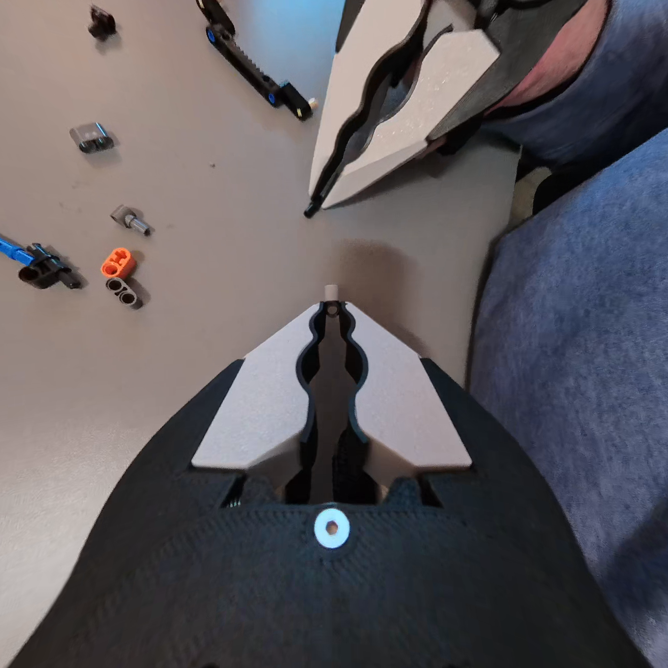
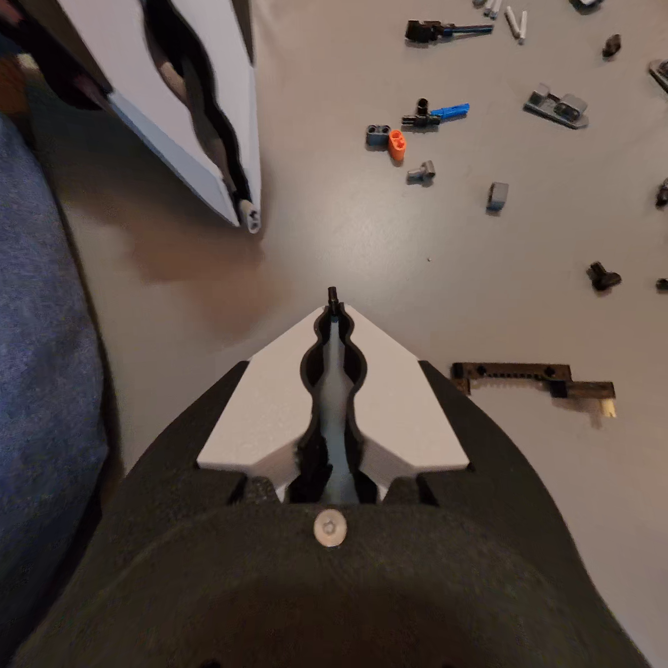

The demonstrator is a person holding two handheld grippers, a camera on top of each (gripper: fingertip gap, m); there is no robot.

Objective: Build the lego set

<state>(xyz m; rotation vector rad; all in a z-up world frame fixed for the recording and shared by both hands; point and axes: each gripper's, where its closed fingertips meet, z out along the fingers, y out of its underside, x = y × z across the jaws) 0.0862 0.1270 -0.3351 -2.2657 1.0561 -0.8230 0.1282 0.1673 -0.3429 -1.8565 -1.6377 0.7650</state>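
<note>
Beige tabletop (image 2: 325, 235) carries scattered lego parts. Black toothed assembly (image 2: 531, 379) lies right of the right gripper (image 2: 333, 305); orange connector (image 2: 397, 144) touches a grey one (image 2: 377, 134). Left gripper (image 1: 331, 307) fingers pinch a small light-grey connector (image 1: 331, 292); right gripper fingers pinch a black pin (image 2: 332, 294). Both held above the tabletop.

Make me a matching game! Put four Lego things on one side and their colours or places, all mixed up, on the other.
Things:
1. small pin
2. light connector
3. two-hole piece
4. long toothed beam

Colour or place:
A. orange, lying on the table
B. black, lying flat alone
C. black, pinched in the right gripper
D. pale grey, pinched in the left gripper

Pairs: 1-C, 2-D, 3-A, 4-B
</note>
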